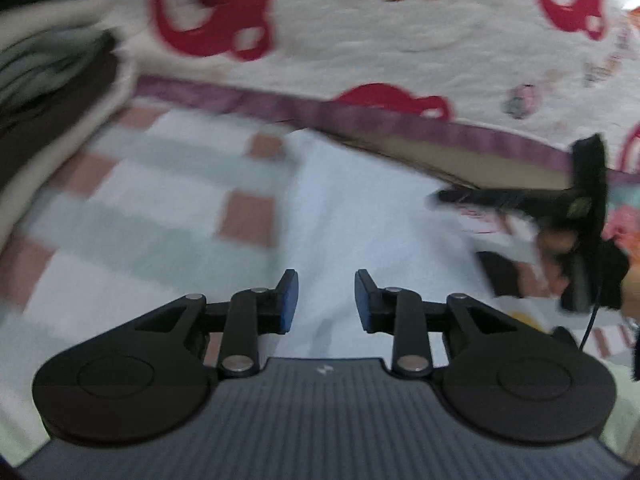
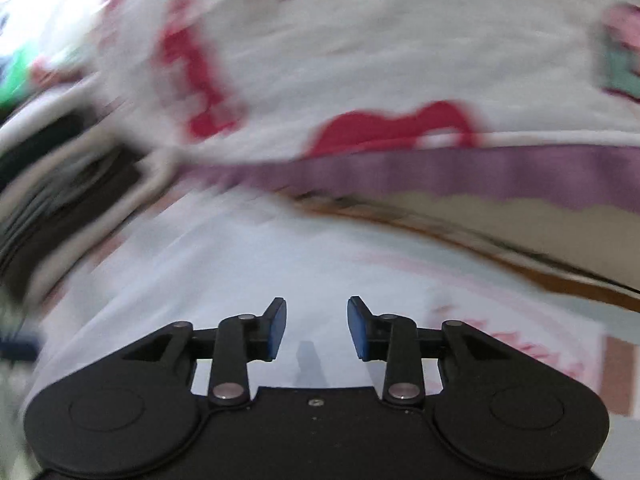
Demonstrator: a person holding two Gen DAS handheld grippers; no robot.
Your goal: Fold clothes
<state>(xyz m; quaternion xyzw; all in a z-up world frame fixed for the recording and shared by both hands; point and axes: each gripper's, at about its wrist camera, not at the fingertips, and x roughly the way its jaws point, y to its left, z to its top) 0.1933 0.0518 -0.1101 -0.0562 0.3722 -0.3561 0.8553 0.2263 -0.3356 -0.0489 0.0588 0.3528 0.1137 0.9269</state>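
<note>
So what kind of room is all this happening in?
Probably a bedroom, on a bed. A white quilt with red cartoon prints and a purple border lies behind a checked sheet, and stacked clothes sit at the left. The blur hides finer detail.

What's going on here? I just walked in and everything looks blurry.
A person holds two grippers over a pale white garment spread on a checked pink-and-grey sheet. The left gripper and right gripper both have their jaws open and hold nothing. A white blanket with red prints and a purple border lies beyond, and folded dark clothes are stacked at the left.
</note>
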